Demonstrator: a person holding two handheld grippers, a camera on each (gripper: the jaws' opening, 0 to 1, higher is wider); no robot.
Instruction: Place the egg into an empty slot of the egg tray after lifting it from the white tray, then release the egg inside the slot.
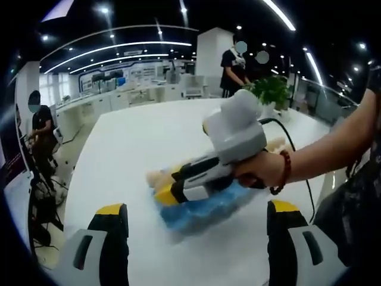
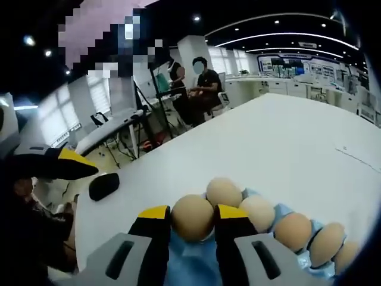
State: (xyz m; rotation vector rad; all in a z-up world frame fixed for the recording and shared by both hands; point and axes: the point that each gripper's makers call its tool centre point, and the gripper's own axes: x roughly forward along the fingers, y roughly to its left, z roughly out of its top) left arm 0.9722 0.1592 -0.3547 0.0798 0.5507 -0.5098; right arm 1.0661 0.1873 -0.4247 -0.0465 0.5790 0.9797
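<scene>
Right gripper view puts the egg (image 2: 192, 217) at lower centre, squeezed between the right gripper's (image 2: 191, 221) yellow-tipped jaws, directly above the blue egg tray (image 2: 286, 210), whose other eggs (image 2: 286, 229) trail toward the lower right. Whether an empty slot lies underneath is probably hidden by the jaws. Left gripper view shows the left gripper (image 1: 196, 215) spread wide and empty, further from the tray.

Yellow-tipped grey-and-black jaws, red bead bracelet (image 1: 286, 171)

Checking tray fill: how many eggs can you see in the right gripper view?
6. One egg sits between the right gripper's jaws; one just behind it; four more run rightward along the blue egg tray. Others may be hidden beyond the edge.
</scene>
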